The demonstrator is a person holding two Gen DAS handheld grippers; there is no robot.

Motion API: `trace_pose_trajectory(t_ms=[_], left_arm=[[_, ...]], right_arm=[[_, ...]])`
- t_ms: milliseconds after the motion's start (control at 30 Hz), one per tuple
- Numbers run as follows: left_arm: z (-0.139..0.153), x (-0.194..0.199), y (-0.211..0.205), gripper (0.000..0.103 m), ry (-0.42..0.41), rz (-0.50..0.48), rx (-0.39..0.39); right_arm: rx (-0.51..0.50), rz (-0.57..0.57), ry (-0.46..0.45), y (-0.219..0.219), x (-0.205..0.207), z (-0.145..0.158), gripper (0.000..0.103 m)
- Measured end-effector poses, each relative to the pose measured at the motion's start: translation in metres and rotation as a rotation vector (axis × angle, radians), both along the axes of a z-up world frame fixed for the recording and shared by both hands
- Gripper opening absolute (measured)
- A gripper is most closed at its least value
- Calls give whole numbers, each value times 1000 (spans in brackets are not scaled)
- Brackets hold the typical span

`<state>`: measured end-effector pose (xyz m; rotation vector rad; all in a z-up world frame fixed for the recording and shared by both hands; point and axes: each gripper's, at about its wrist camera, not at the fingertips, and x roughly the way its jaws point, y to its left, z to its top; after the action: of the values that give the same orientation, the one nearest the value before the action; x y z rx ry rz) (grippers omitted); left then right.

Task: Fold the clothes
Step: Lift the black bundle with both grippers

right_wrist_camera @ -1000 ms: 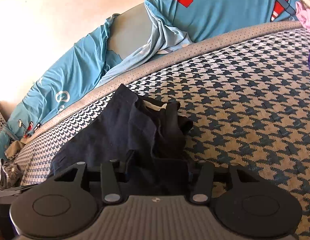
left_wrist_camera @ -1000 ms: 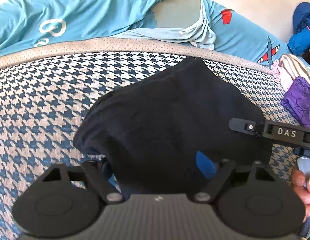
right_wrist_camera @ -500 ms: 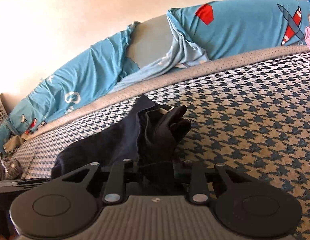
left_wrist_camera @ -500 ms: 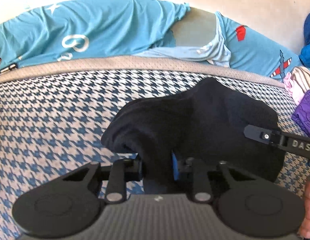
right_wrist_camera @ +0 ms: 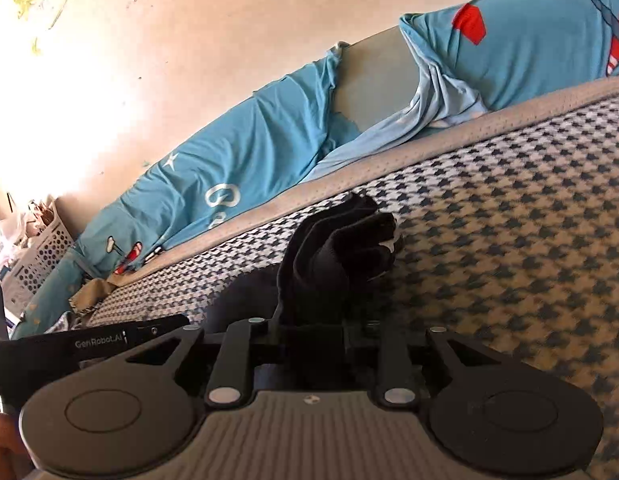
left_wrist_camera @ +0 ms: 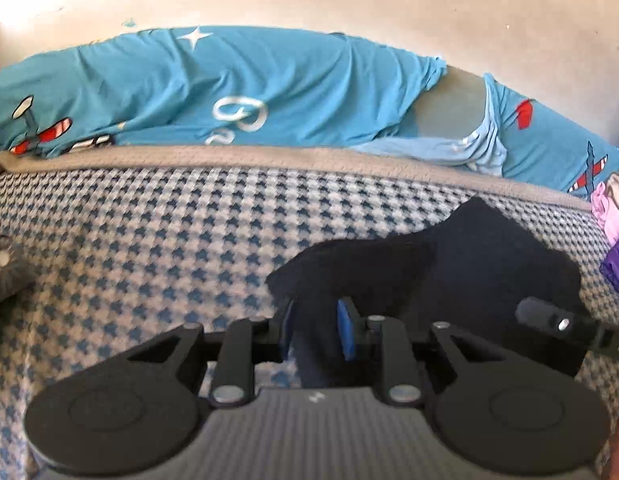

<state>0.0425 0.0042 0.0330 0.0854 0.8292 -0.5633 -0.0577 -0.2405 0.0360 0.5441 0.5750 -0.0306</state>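
Item: dark garment [left_wrist_camera: 461, 264], on a bed with a houndstooth cover [left_wrist_camera: 157, 248], viewed left to right. Far left, left wrist view: a grey cloth [left_wrist_camera: 5, 268] at the cover's edge, apart from the work. Behind, along the wall: a blue sheet [left_wrist_camera: 237, 92] with plane prints. Centre: left gripper [left_wrist_camera: 315, 330], blue pads drawn in on the garment's near left edge, clenched on cloth; a second ago its fingers stood wide apart with the garment lying broad and low between them. Right of centre: the garment's main body, now gathered into a narrower, higher bundle and sitting further right in this view than before. Far right: a purple cloth [left_wrist_camera: 617, 264] and a pink one [left_wrist_camera: 607, 216], just beside the garment but not part of it; the right gripper's finger [left_wrist_camera: 557, 322] enters at the edge. Right wrist view, left to right: a white basket [right_wrist_camera: 37, 252] on the floor, the left gripper's body, then the right gripper [right_wrist_camera: 313, 330], closed on a bunched fold of the garment that stands upright ahead of it with a pale label showing, where a second ago the cloth lay flatter. Judgement: both grippers have taken hold within the last second and the garment is lifting from the cover; a fold or a shake-out is under way, and the pictures do not settle which.
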Motion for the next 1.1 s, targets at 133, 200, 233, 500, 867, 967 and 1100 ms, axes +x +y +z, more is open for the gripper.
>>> trace_pose_trajectory(t_ms=[133,200,233,500,867,967,1100], left_arm=[[-9,-3,16,21,64,-12,-19],[-13,-3,20,22,84,-37,-38],[-16,-3,20,24,87,-42,-40],[-33,12,24,51,185,-12,-121],[-49,37,13,74,250,18,-173],[-54,41,7,75,257,10,-173],[-59,45,1,77,270,4,-177]], right_arm=[[3,-65,16,8,-14,4,23],[-14,-117,41,7,-19,4,22],[-29,-131,43,7,-20,4,21],[-81,-174,93,-2,-18,-1,23],[2,-206,131,-26,-20,-15,56],[23,-213,129,-32,-19,-20,58],[15,-201,131,-37,-15,-24,65]])
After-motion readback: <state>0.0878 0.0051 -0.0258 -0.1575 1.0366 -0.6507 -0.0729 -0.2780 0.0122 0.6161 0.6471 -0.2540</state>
